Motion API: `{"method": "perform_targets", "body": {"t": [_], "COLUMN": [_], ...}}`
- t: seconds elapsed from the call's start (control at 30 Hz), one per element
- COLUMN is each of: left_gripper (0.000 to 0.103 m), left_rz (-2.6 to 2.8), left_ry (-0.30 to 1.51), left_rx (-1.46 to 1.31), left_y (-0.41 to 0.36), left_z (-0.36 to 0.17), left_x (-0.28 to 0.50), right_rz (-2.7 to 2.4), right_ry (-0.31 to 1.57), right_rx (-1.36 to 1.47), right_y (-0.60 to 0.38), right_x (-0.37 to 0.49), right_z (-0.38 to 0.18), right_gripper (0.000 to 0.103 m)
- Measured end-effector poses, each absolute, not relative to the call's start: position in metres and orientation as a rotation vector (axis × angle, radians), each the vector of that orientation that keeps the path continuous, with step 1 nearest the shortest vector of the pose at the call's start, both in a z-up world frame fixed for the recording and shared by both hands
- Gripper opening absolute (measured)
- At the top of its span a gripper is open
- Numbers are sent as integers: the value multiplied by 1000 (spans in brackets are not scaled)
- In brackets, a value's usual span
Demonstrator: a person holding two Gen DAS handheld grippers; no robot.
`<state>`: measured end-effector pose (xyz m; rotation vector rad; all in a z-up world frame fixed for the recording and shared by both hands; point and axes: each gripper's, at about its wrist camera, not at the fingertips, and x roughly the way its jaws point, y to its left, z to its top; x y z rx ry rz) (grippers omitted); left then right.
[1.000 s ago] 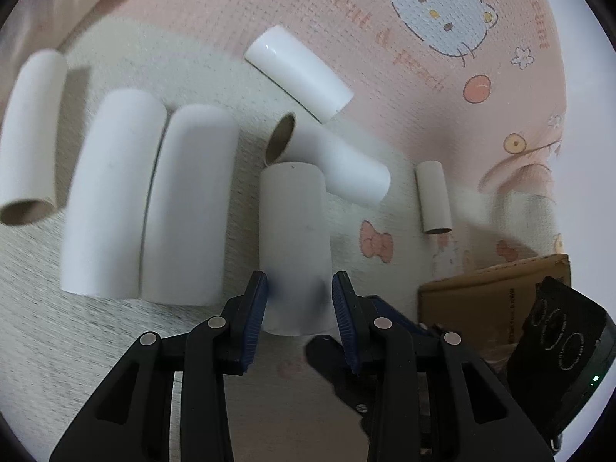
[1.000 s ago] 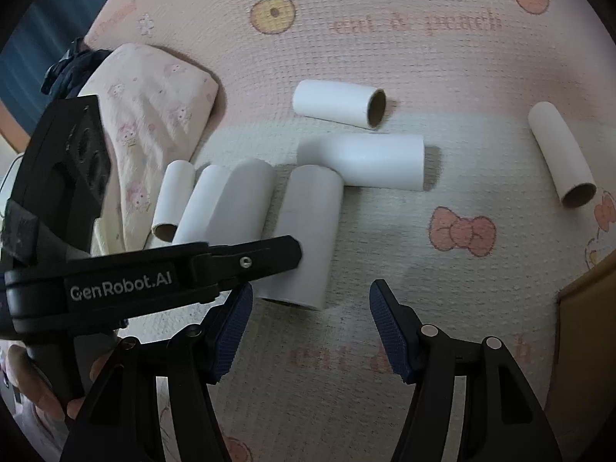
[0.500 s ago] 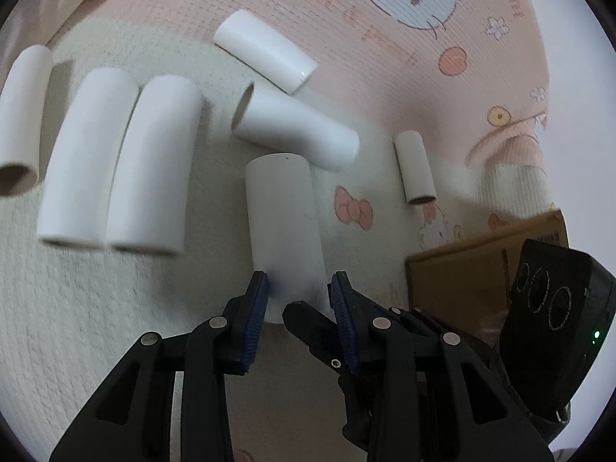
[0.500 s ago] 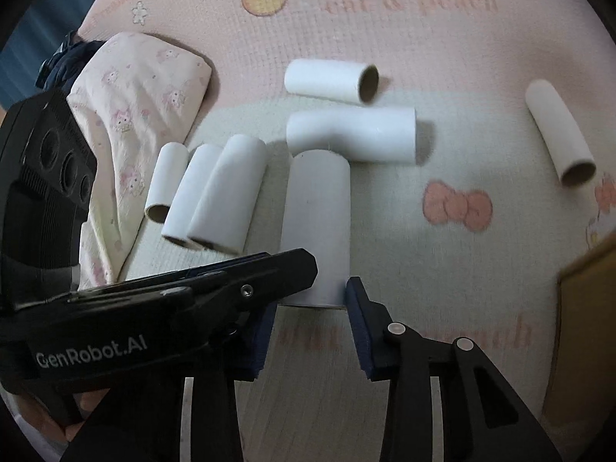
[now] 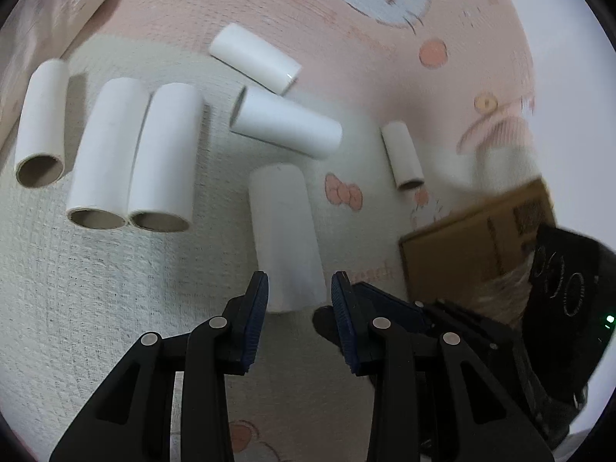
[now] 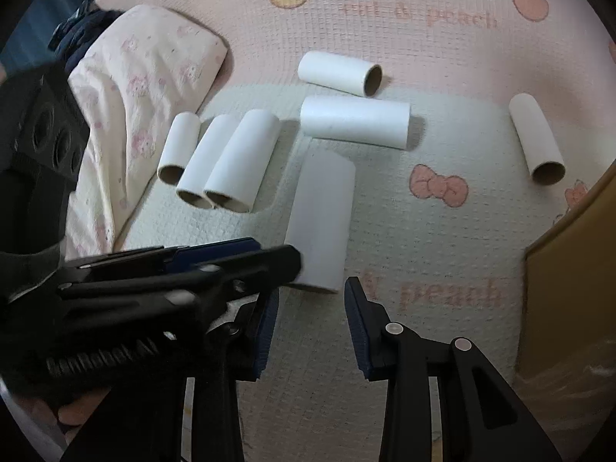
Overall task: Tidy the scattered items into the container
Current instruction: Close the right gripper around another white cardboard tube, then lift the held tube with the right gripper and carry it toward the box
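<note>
Nearby, cardboard box (image 5: 473,246), contents unseen

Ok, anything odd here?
Yes: both grippers crowd one tube. The left gripper grips its near end, while the right gripper, jaws closing, noses in at that same end.

Seven white tubes (image 5: 285,231), cardboard box (image 5: 473,246) nearby

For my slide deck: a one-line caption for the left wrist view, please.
Left claw grips a white cardboard tube on a pink cartoon mat, six more tubes scattered, cardboard box at right.
</note>
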<state>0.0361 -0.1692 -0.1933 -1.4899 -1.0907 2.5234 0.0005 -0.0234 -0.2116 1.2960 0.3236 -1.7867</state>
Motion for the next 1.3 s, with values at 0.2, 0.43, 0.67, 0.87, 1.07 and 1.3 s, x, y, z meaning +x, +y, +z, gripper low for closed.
{"method": "perform_targets", "body": {"t": [0.2,0.43,0.67,0.87,1.07,1.3], "left_gripper": [37,38,37,38,38,38], "left_rz": [2539,2485,2481,2458,2482,2465], "left_ry": [-1165,-1200,-1229,-1227,-1206,-1146], "left_rx": [-1479,-1477,-1498,-1498,-1487,-1492], "left_y": [-190,-190,-193,-196,-192,-185], "left_z": [-200,-212,-222,-225,-225,-224], "left_x": [22,0,-7,-12,-12,-14], "right_rz": [-1778,-1762,-1749,-1723,-1728,-1728], "right_ry": [227,190,197,217,172,206], "right_rx": [1357,1411,1417,1445,1451,1446], "right_y": [-31,-50,-58,-64,-61,-58], "right_x": [-21,-33,-36,-41,-44,-41], "right_z": [-213,-225,-233,-238,-245,-246], "right_gripper": [33,33,36,39,41,42]}}
